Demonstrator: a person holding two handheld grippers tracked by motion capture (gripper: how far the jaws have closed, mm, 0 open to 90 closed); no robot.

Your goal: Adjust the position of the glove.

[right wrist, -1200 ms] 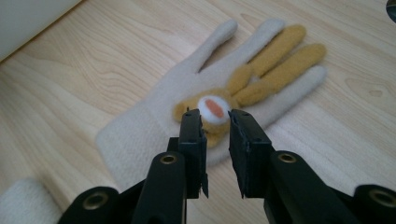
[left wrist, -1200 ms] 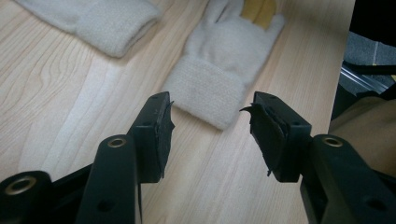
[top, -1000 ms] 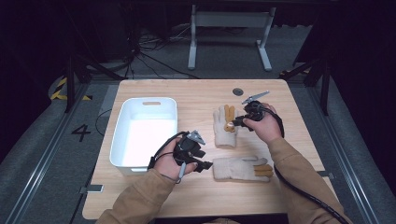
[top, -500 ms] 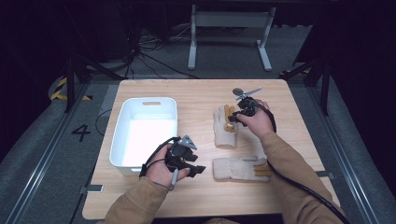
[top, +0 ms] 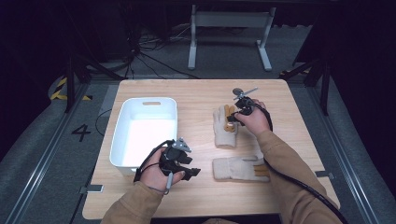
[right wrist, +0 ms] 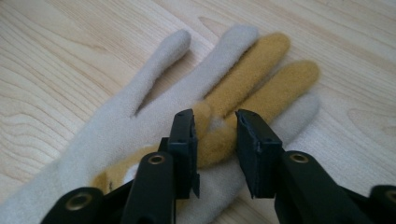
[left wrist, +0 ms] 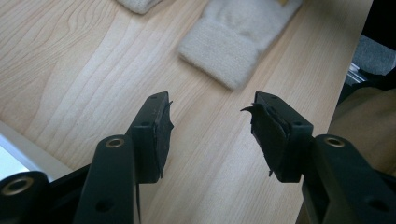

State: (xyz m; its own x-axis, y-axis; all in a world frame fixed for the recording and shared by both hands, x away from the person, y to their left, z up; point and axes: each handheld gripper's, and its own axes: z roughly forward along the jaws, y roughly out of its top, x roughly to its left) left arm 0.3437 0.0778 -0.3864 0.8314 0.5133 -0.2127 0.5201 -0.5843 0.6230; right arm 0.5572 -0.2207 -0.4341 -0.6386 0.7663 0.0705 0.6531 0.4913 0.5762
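High view: two cream gloves on the desk (top: pixel 201 98) beside a white bin (top: pixel 144 133); right hand-held gripper (top: pixel 232 117) over the far glove (top: pixel 224 128), left hand-held gripper (top: pixel 194 172) short of the near glove (top: pixel 236 169). Left gripper view: jaws spread over bare wood, near glove's cuff ahead. Right gripper view: jaws just closing, a mustard finger (right wrist: pixel 247 116) between them, not pinched.

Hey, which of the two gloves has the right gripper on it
The far glove, lying lengthwise away from the person; the right gripper straddles its mustard fingers. The near glove lies crosswise, untouched.
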